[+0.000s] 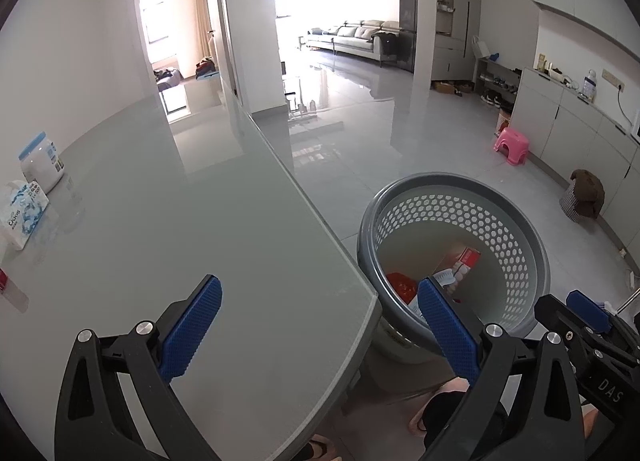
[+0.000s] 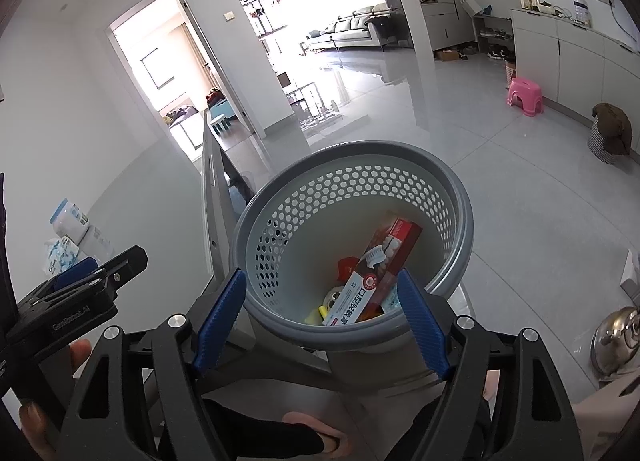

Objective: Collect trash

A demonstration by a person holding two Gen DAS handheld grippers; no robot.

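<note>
A grey perforated trash basket (image 2: 456, 197) stands on the floor beside the table corner; it also shows in the left wrist view (image 1: 520, 221). Inside lie a red and white toothpaste box (image 2: 376, 273), a red wrapper (image 2: 346, 265) and small yellow and white scraps. My right gripper (image 2: 320, 297) is open and empty, held over the basket's near rim. My left gripper (image 1: 316, 301) is open and empty above the table corner (image 1: 352, 301). The right gripper shows at the lower right of the left wrist view (image 1: 576, 309).
On the grey glass table (image 1: 180, 229) at the left stand a white jar with a blue lid (image 1: 40, 165) and a tissue pack (image 1: 22, 213). A pink stool (image 2: 525, 95), a cloth-covered basket (image 2: 610, 133) and a steel kettle (image 2: 618, 337) are on the right.
</note>
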